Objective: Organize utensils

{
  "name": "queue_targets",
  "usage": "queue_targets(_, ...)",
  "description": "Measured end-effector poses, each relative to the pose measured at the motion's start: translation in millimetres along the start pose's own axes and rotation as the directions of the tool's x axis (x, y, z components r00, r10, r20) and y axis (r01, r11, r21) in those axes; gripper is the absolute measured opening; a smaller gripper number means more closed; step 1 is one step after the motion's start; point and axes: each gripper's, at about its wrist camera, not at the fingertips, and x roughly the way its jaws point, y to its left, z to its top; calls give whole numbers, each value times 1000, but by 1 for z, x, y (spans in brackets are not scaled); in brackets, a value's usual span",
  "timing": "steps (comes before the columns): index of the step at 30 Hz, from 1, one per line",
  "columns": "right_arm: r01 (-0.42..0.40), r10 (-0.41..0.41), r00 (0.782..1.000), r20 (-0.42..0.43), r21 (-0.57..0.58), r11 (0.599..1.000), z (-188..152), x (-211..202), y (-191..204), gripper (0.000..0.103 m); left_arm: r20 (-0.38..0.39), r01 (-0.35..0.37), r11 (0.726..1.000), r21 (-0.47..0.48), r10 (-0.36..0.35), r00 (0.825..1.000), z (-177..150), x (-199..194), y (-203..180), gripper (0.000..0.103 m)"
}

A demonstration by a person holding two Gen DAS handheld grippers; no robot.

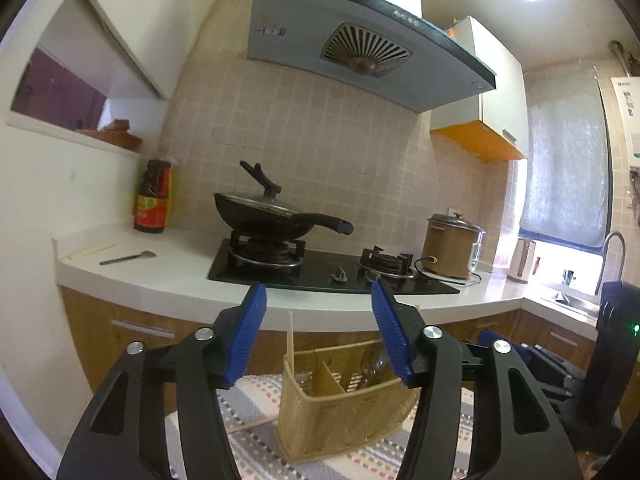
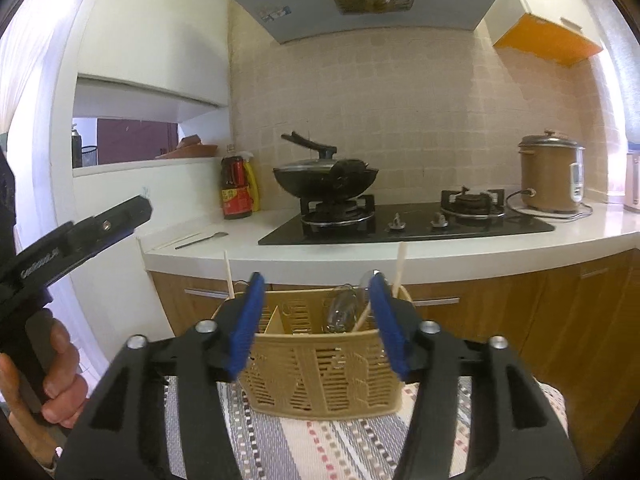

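Your left tool [image 1: 318, 332] stands with its blue pads apart and nothing between them; the tan slotted utensil basket [image 1: 340, 412] sits just below and beyond its tips, on a striped, dotted cloth [image 1: 256, 440]. Your right tool [image 2: 316, 322] is likewise parted and grips nothing, and the same basket [image 2: 320, 376] lies straight ahead of it, its near wall showing between the two pads without touching either. Inside the basket, seen past the right tool, a divider splits the space; a shiny metal spoon [image 2: 340, 308] leans in the compartment nearer the right pad, with a pale chopstick [image 2: 400, 268] rising beside it, and another pale chopstick [image 2: 229, 276] stands at the far left corner, just outside the left pad. From the left tool, one more chopstick [image 1: 256, 424] lies on the cloth, just left of the basket's foot. Well beyond both tools, on the white table [image 1: 168, 276], a spoon [image 1: 128, 258] lies beside a pale pair of sticks [image 1: 92, 250], left of the black hob [image 1: 320, 272] carrying a lidded wok [image 1: 272, 216]. Your left hand [image 2: 56, 380] shows to the left of the right tool, wrapped around the other tool's handle.
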Motion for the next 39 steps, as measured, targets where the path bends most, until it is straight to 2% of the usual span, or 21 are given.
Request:
queue_targets(3, 36, -36, 999, 2, -29, 999, -1, -16, 5, 53, 9, -2, 1000, 1, 2, 1000, 0, -19, -5, 61)
queue_targets(7, 60, -60, 998, 10, -31, 998, -6, -38, 6, 63, 11, -2, 1000, -2, 2, 1000, -3, -38, -9, 68)
queue_targets(12, 95, -94, 995, 19, -52, 994, -14, -60, 9, 63, -3, -9, 1000, -8, 9, 1000, -17, -54, -16, 70)
queue_targets(15, 108, -107, 994, 20, -55, 993, -20, -68, 10, 66, -20, -26, 1000, -5, 26, 999, -31, -59, -20, 75)
queue_targets(18, 127, -125, 992, 23, -64, 990, -27, -74, 10, 68, -17, -93, 995, 25, 94, 995, -47, -66, -26, 77)
queue_targets(21, 152, -152, 988, 8, -86, 985, -35, -75, 12, 68, 4, -170, 982, 80, 170, 985, -59, -74, -32, 89)
queue_targets(24, 179, -181, 984, -7, -99, 979, -44, -73, 11, 68, 23, -229, 970, 83, 228, 973, -69, -83, -31, 90)
queue_targets(30, 203, -209, 973, -98, -67, 977, -72, -63, -2, 69, -61, -267, 962, 57, 270, 961, -94, -86, -16, 92)
queue_targets(37, 202, -201, 963, -181, -14, 979, -97, -48, -13, 69, -190, -235, 970, 62, 242, 951, -118, -73, -11, 92)
queue_targets(39, 211, -208, 960, -186, -5, 977, -101, -47, -16, 69, -194, -245, 967, 69, 254, 948, -124, -71, -14, 92)
